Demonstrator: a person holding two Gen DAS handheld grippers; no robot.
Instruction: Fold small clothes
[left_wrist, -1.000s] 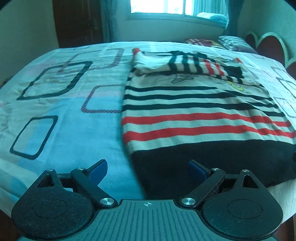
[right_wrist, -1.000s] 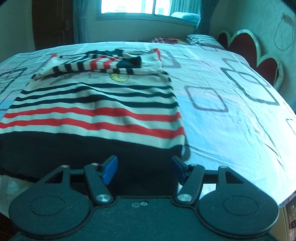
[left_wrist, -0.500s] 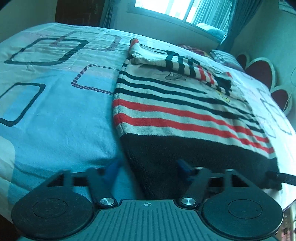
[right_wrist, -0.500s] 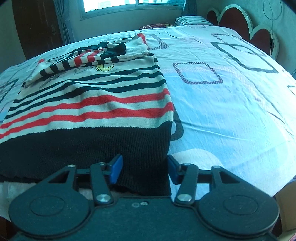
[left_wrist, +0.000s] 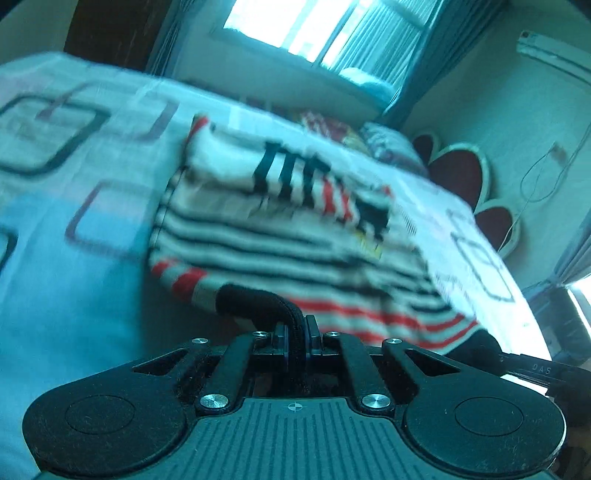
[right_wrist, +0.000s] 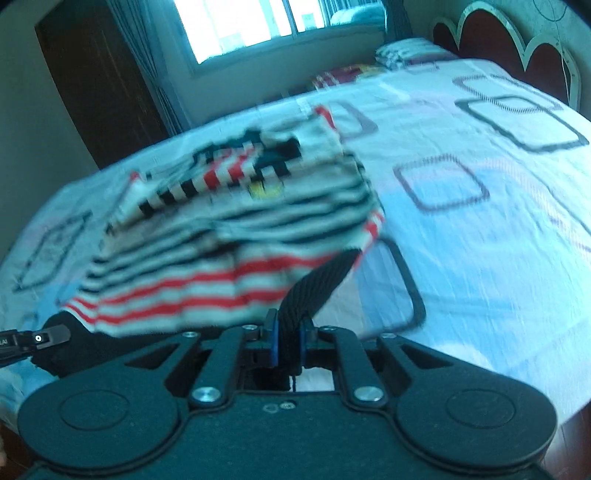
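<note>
While both views are blurred, the grips read clearly. Left wrist view: the left gripper, at 6 o'clock, has just been closing and now pinches the black hem band of the striped sweater at its near left corner; the band bulges up and curls toward 9 o'clock from the blue pads. Beyond it the sweater, with black, white and red stripes and its sleeves folded across the upper part, lies on the bed sheet, which is pale blue with printed square outlines. The other gripper's tip shows at 4 o'clock on the hem's far corner. Right wrist view: the right gripper has likewise just been closing and pinches the hem's near right corner, the black band rising taut toward 1 o'clock. A scalloped red headboard stands at 1 o'clock, a window at 12 o'clock.
</note>
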